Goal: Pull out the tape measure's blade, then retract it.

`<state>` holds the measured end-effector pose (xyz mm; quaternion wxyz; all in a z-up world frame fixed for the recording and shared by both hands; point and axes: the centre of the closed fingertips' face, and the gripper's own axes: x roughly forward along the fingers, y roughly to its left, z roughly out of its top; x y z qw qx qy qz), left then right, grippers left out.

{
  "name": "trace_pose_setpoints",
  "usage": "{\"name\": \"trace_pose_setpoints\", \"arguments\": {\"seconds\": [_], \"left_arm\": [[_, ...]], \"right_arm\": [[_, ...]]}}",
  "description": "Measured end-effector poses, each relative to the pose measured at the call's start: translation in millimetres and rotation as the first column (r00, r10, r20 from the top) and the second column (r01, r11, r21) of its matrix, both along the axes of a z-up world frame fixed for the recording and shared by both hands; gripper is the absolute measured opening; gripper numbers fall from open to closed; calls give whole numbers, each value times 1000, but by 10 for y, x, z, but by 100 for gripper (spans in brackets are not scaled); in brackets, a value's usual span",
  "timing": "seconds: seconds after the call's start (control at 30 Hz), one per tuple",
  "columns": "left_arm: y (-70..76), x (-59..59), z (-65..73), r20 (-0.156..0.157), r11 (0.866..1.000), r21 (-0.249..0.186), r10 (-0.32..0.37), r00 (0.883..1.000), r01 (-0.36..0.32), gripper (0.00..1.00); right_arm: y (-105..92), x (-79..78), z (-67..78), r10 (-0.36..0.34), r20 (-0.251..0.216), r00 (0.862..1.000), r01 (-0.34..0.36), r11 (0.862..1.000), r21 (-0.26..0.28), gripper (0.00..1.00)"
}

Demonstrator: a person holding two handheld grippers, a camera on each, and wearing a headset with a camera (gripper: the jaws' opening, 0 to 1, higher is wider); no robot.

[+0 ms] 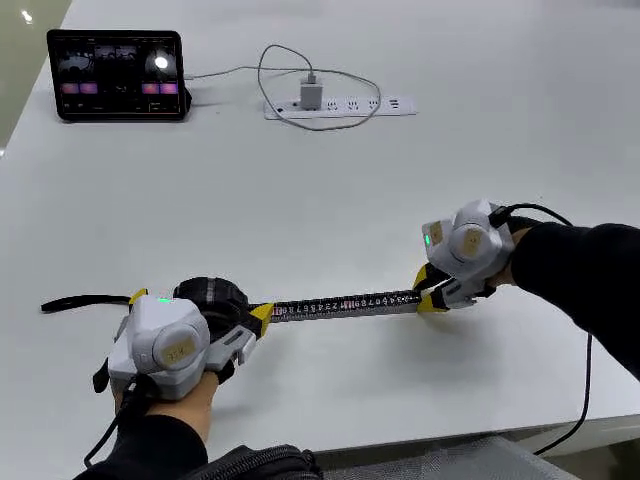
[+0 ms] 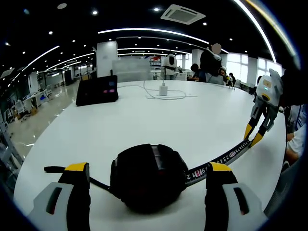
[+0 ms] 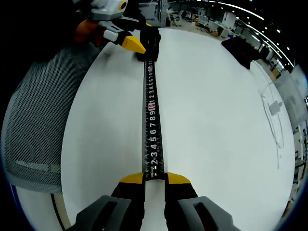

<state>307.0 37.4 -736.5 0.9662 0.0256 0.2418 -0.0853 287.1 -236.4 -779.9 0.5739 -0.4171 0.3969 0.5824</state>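
My left gripper [image 1: 200, 305] sits at the near left of the white table [image 1: 350, 200], with its jaws spread wide on either side of the black tape measure [image 1: 212, 298]. In the left gripper view the two yellow tips stand on either side of the case [image 2: 147, 175] with a little table showing on each side, so the jaws straddle it and do not squeeze it. A black strap [image 1: 80, 301] trails from the case to the left, lying flat on the table.

The blade [image 1: 345, 303] is drawn out of the case and runs to the right, low over the table, to my right gripper [image 1: 426, 292]. In the right gripper view the blade [image 3: 152, 125] comes straight toward the camera, numbers up, and its end lies between the two yellow tips [image 3: 154, 179], which are drawn in narrow and pinch it.

From the left gripper view I see the right gripper [image 2: 252, 135] off to the right, holding the far end of the blade [image 2: 231, 155].

At the far side of the table stand a lit tablet [image 1: 118, 72] and a white power strip [image 1: 340, 105] with a looped cable, well apart from the work.
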Motion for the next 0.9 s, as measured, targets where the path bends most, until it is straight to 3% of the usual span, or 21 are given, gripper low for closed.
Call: {"name": "trace_pose_setpoints", "arguments": {"seconds": [0.17, 0.33, 0.47, 0.57, 0.6, 0.9], "left_arm": [[37, 27, -28, -1, 1000, 3, 17, 1000, -17, 92], [79, 45, -64, -11, 999, 1, 40, 999, -40, 85], [39, 34, -49, -19, 999, -26, 39, 999, -40, 77], [-18, 12, -76, -69, 996, -76, 39, 997, -44, 66], [14, 25, -67, -59, 996, -66, 48, 997, -52, 66], [12, 13, -98, -88, 998, -54, 31, 996, -36, 63]], "right_arm": [[4, 1, -5, 14, -4, 1000, -14, 999, -36, 12], [3, 1, -8, -25, -13, 1000, 25, 998, -63, 11], [1, 5, -14, -29, -20, 999, 28, 996, -86, 11], [-3, 0, -13, -25, -24, 999, 22, 995, -97, 11], [-2, 2, -14, -26, -24, 999, 23, 995, -97, 11], [1, 3, -16, -51, -32, 998, 47, 994, -98, 10]]}}
